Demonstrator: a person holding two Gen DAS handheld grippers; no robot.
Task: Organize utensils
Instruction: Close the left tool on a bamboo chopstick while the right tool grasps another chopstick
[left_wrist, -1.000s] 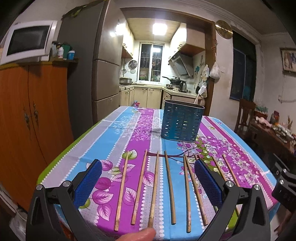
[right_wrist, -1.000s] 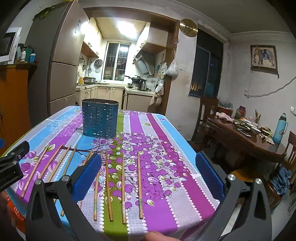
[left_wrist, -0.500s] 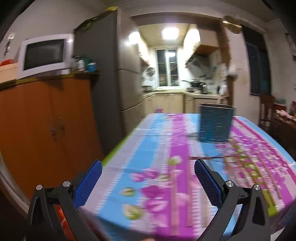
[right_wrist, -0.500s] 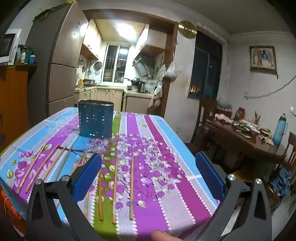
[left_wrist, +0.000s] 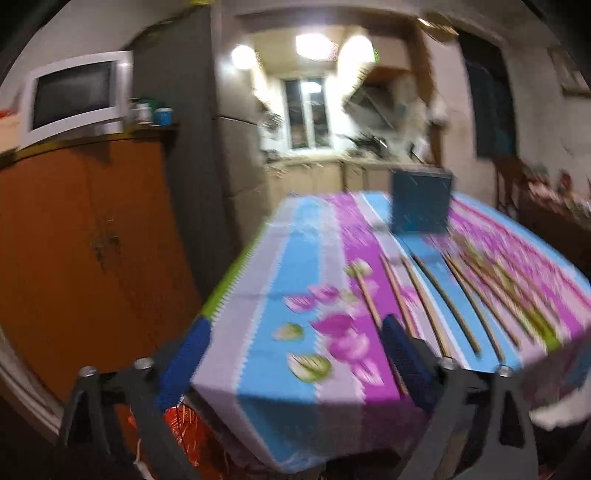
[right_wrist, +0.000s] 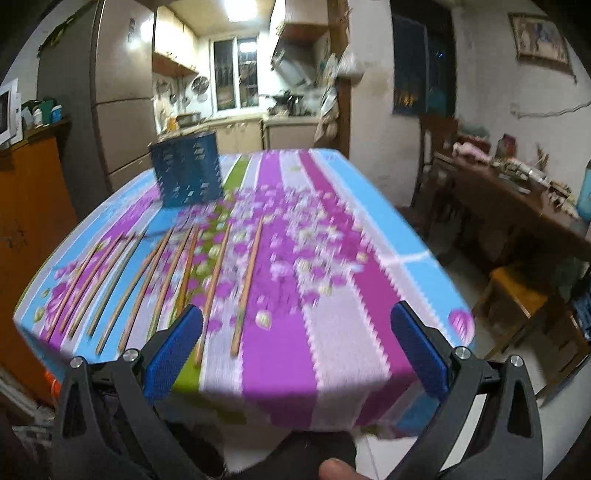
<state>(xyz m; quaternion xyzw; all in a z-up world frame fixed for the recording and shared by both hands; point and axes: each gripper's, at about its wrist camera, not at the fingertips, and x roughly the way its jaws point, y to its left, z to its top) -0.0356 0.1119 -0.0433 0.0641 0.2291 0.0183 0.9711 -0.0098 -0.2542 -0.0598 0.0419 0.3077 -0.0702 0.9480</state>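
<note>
Here | left gripper (left_wrist: 291, 363) fingers spread, microwave (left_wrist: 74, 98) in view | right gripper (right_wrist: 295, 352) fingers spread, dining table (right_wrist: 517, 210) in view

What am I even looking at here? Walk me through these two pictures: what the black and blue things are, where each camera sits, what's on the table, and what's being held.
There is no robot. A person holds a two-finger grasping tool in each hand, and each tool carries a wide-angle camera looking forward along its fingers.

One picture is from the left tool, the other from the right tool. The black arms with blue pads are the tool's own fingers.

Both look at a table under a striped floral tablecloth. Wooden chopsticks lie side by side near the front edge; a blue perforated utensil holder stands farther back.

Both tools are open and hold nothing. The pictures are motion-blurred.
</note>
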